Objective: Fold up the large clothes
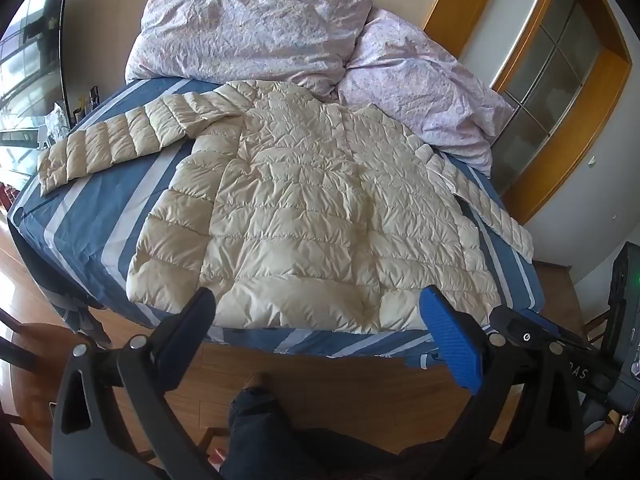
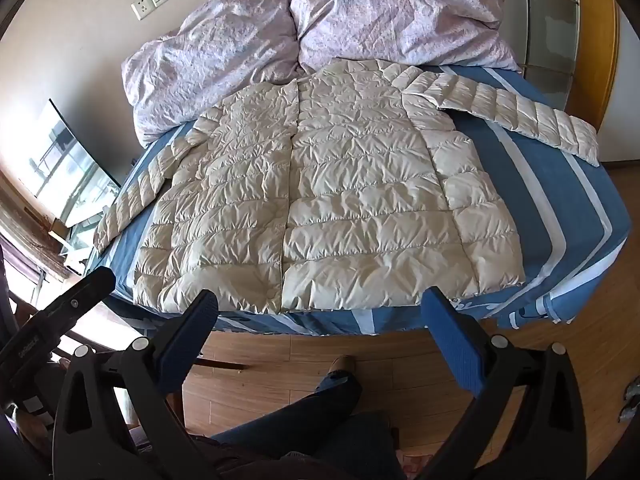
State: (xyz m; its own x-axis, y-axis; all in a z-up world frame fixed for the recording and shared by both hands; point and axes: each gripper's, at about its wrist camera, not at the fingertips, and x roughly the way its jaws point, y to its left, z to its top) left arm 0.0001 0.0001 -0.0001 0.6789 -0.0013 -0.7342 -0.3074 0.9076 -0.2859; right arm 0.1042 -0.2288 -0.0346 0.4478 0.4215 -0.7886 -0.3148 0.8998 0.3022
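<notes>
Right wrist: duvet behind jacket

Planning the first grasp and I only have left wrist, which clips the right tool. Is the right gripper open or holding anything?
Observer: The right gripper is open with nothing between its fingers. It hangs just short of the jacket hem, over the wooden floor.
Operator: Front up or back up? I can't tell from here.
Observer: Front up. Right wrist shows the front closure running from neck to hem, and it is shut.
</notes>
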